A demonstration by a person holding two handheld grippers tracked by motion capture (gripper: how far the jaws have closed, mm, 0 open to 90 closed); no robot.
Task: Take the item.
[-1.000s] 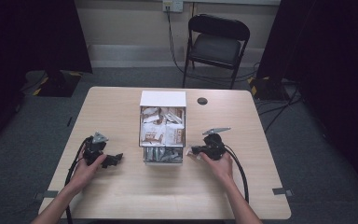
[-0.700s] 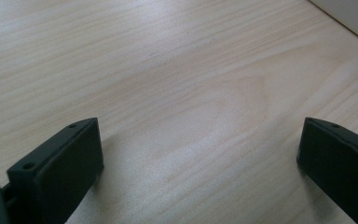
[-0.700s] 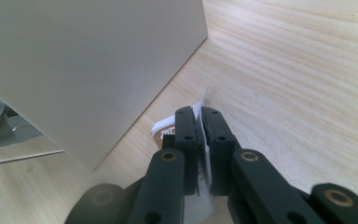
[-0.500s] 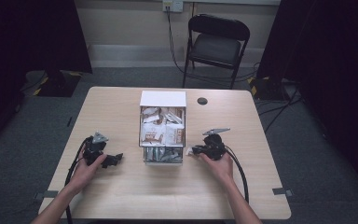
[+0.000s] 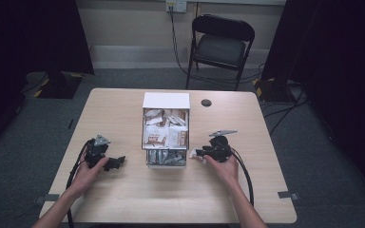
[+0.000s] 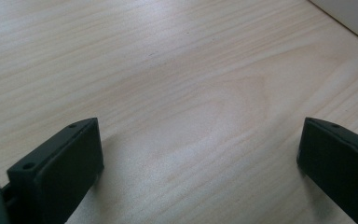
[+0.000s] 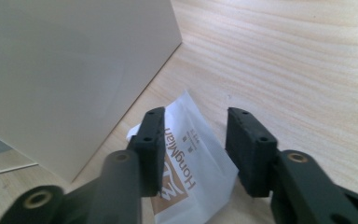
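A: What's on the left of the pale wooden bench point(image 5: 123, 204)?

B: The left hand-held gripper point(image 5: 116, 163) lies low on the boards, jaws spread wide with only bare wood between them. It points toward the white open-topped cardboard box of snack packets point(image 5: 166, 100) at mid-bench.

A: And right of the box?

B: The small white sachet with brown lettering point(image 7: 193, 172) lies flat on the bench, just beside the box's right wall near its front corner. In the right gripper view its long axis runs along the jaws, one corner pointing away from the camera toward the foot of the box wall; the lettering runs the same way.

A: Is it held?

B: No. The right hand-held gripper point(image 7: 195, 140) has just been opening; its jaws stand apart above the sachet, which lies between and under them, pads not pressing.
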